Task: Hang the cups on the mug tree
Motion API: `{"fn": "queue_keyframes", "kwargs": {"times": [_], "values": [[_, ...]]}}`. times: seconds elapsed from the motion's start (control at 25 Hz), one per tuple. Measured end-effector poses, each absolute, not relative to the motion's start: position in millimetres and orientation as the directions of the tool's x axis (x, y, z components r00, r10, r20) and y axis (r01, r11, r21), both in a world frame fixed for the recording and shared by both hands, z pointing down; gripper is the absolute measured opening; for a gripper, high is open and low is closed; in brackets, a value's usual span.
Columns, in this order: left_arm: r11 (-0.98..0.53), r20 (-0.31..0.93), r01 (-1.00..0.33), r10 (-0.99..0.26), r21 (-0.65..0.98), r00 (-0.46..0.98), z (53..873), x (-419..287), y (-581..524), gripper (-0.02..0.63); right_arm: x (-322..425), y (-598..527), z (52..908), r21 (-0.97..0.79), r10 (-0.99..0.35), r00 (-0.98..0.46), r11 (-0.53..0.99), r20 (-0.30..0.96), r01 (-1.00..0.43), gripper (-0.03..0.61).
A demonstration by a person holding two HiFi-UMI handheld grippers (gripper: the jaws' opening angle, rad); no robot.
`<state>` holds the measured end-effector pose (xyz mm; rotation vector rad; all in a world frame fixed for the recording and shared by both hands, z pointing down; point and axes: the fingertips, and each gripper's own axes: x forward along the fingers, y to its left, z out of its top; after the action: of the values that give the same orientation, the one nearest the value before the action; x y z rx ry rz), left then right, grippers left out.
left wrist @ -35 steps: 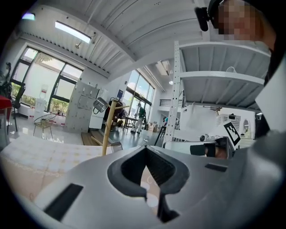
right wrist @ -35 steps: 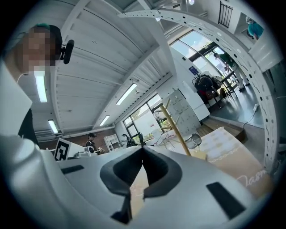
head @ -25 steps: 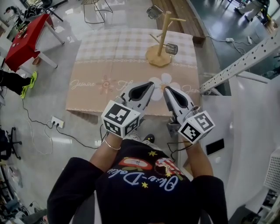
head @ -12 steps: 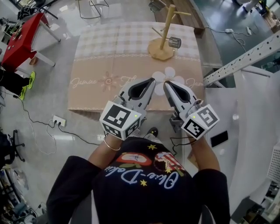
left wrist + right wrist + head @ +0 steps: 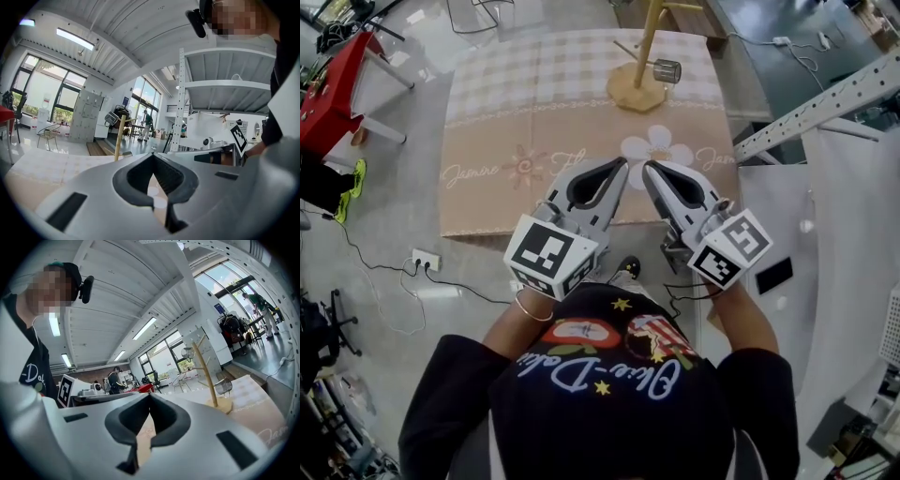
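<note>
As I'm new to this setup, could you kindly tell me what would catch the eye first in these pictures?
First come the left gripper and right gripper, side by side over the near edge of the table, both shut and empty. At its far end stands the wooden mug tree with a glass cup hanging on a peg.

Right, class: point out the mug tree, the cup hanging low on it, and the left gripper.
mug tree (image 5: 635, 94): head view, on its wooden base.
cup (image 5: 667, 70): head view, on the cup's side.
left gripper (image 5: 624, 162): head view, at its closed jaw tips.
</note>
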<state>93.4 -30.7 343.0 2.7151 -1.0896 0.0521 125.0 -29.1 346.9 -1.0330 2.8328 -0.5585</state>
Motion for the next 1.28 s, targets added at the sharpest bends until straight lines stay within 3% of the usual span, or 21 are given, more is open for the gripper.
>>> {"fn": "queue_keyframes", "kwargs": {"times": [0.72,1.28], "values": [[-0.732,0.115,-0.647,-0.639,0.214,0.761,346,102,-31,0.008,127,-27,359,-0.335,-0.604,-0.783,0.714,0.148,-0.614,0.009],[-0.739,0.112,-0.633,-0.626,0.232,0.772,345,102,-28,0.008,124,-23,344,-0.349,-0.561,-0.816,0.743,0.143,-0.572,0.009]]}}
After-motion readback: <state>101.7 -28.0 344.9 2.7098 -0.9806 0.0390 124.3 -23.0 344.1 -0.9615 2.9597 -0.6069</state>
